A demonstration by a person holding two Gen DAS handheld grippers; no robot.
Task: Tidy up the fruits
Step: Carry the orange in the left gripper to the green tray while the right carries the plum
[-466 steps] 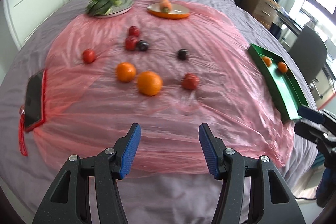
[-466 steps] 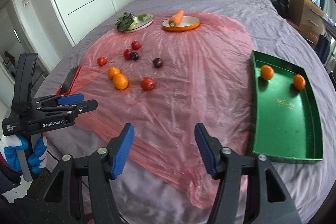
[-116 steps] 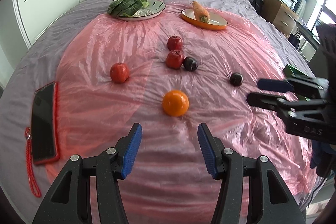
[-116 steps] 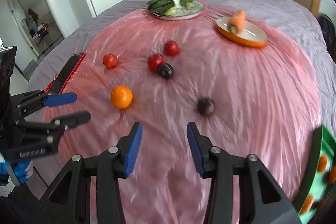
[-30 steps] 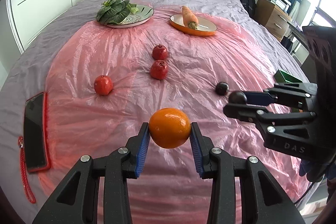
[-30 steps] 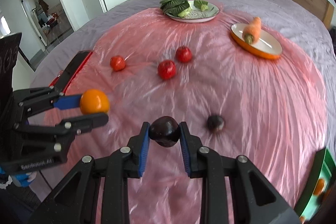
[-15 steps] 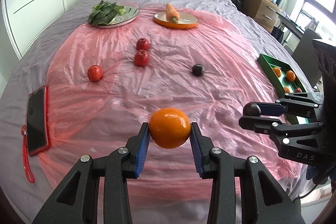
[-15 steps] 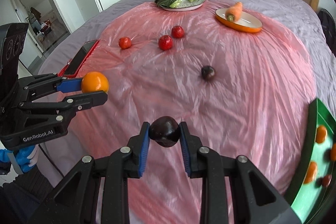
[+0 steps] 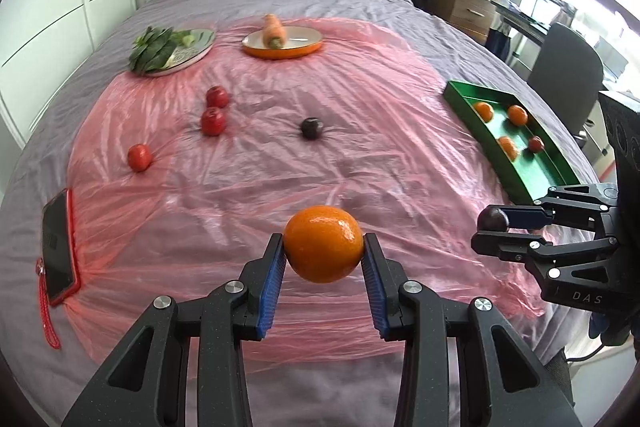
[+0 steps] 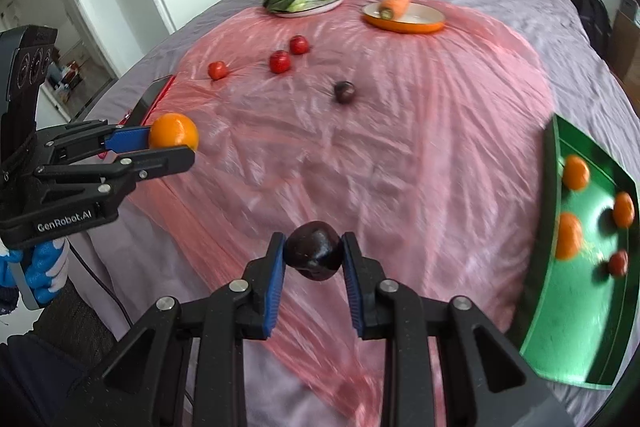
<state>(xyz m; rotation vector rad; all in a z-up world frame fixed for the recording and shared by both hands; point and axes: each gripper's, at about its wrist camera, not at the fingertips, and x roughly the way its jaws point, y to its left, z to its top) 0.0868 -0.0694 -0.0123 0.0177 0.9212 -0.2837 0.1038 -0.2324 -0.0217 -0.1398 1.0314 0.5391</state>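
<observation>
The green tray (image 10: pixel 550 163) sits at the right edge of the frame; the right gripper (image 10: pixel 313 257), squeezing a dark plum (image 10: pixel 314 254), is nearer it; the left gripper (image 9: pixel 323 259) squeezes an orange (image 9: pixel 323 243).

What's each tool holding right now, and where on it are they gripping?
The left tool clamps an orange across its widest part. The right tool clamps a dark plum by its two opposite sides.
</observation>
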